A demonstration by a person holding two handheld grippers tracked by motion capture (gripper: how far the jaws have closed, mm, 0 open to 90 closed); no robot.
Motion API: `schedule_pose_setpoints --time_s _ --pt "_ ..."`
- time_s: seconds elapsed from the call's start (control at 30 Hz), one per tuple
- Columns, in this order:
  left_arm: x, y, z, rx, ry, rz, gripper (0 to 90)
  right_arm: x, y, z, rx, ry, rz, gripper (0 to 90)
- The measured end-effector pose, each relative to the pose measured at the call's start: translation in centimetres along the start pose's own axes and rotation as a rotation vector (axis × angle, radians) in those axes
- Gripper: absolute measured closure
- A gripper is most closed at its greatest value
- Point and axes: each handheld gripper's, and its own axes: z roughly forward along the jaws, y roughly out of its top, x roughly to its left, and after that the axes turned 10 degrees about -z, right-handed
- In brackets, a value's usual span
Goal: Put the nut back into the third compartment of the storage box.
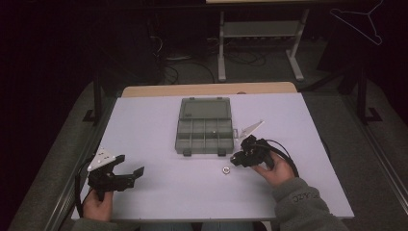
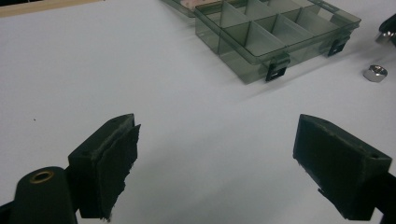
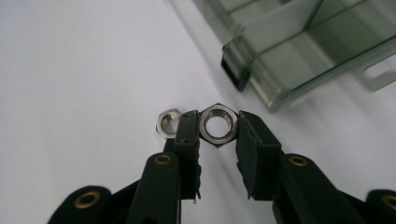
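Observation:
My right gripper (image 3: 218, 128) is shut on a steel hex nut (image 3: 218, 125), pinched flat-to-flat between its pads just above the white table. A second hex nut (image 3: 167, 122) lies on the table right beside the left jaw; in the high view this loose nut (image 1: 224, 169) sits in front of the box, left of the right gripper (image 1: 236, 159). A translucent grey compartment box (image 1: 181, 139) stands open mid-table, its dividers (image 2: 254, 39) visible and its latch corner (image 3: 236, 70) close ahead. My left gripper (image 1: 129, 167) rests at the front left, open and holding nothing (image 2: 215, 158).
The box lid (image 1: 205, 109) lies folded back behind the compartments. A wooden table edge (image 1: 207, 89) runs along the far side, and dark floor with a desk frame (image 1: 221, 48) lies beyond. The white table (image 1: 159, 187) stretches between the two hands.

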Motion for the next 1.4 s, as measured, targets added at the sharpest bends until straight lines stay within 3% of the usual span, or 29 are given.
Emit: schedule_pose_setpoints --time_s 0.37,0.7,1.1,1.4 --pt "0.0 0.0 0.0 -0.008 -0.003 -0.005 13.0 -1.7 3.2 -2.5 -0.041 -0.025 -0.011 69.3" --pt "0.0 0.0 0.0 -0.009 -0.004 -0.007 13.0 -3.5 6.6 -3.2 -0.062 -0.026 -0.02 69.3" --pt "0.1 0.0 0.0 -0.013 -0.006 -0.011 13.0 -5.5 11.0 -1.6 -0.053 -0.031 -0.065 69.3" --pt "0.1 0.0 0.0 -0.013 -0.007 -0.008 13.1 -7.0 12.0 0.6 -0.033 -0.028 -0.014 69.3"
